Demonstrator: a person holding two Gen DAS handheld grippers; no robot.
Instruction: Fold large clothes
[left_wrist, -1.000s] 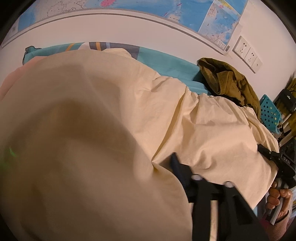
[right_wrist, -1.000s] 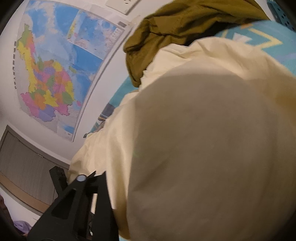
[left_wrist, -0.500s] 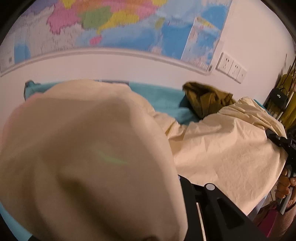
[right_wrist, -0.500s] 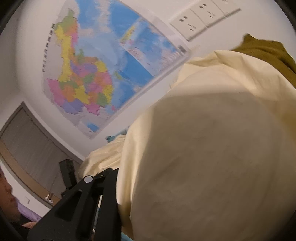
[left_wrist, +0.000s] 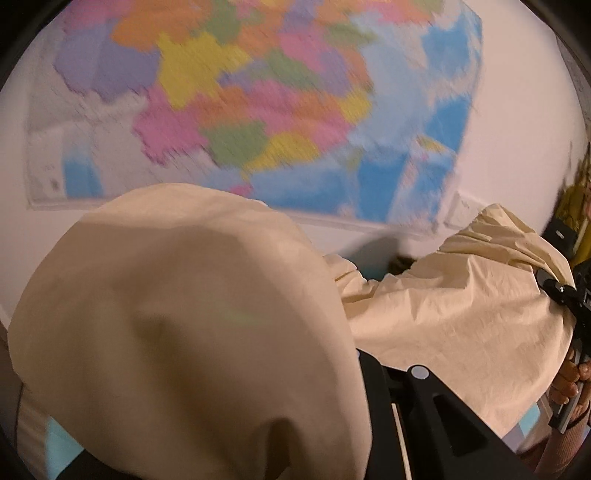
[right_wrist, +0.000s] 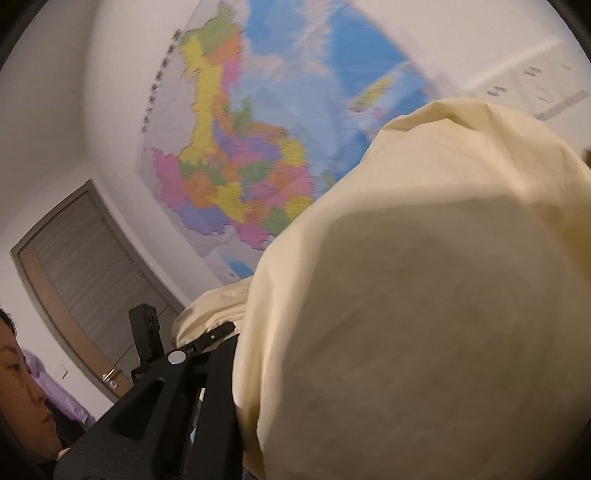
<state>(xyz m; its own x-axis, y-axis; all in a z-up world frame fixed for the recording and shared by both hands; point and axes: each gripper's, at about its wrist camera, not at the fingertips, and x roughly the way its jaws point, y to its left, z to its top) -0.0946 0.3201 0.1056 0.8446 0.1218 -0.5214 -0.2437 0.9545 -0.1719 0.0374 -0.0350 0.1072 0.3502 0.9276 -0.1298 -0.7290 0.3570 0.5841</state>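
Observation:
A large cream-yellow cloth (left_wrist: 443, 314) hangs stretched in the air between my two grippers. In the left wrist view it bulges over my left gripper (left_wrist: 354, 354), which is shut on the cloth's edge; only the right black finger (left_wrist: 417, 398) shows. The right gripper (left_wrist: 565, 295) shows at the far right, gripping the other end. In the right wrist view the cloth (right_wrist: 424, 295) covers most of the frame and my right gripper (right_wrist: 236, 343) is shut on it, one black finger (right_wrist: 177, 387) visible. The left gripper (right_wrist: 146, 332) shows beyond it.
A coloured wall map (left_wrist: 258, 103) fills the wall ahead, also in the right wrist view (right_wrist: 240, 166). A grey door (right_wrist: 85, 266) stands at the left. The person's face (right_wrist: 18, 387) is at the lower left. Teal bedding (left_wrist: 55, 454) peeks below the cloth.
Both grippers have lifted and tilted upward with the cloth. The bed and the olive garment have dropped out of view and the wall map now fills the background.

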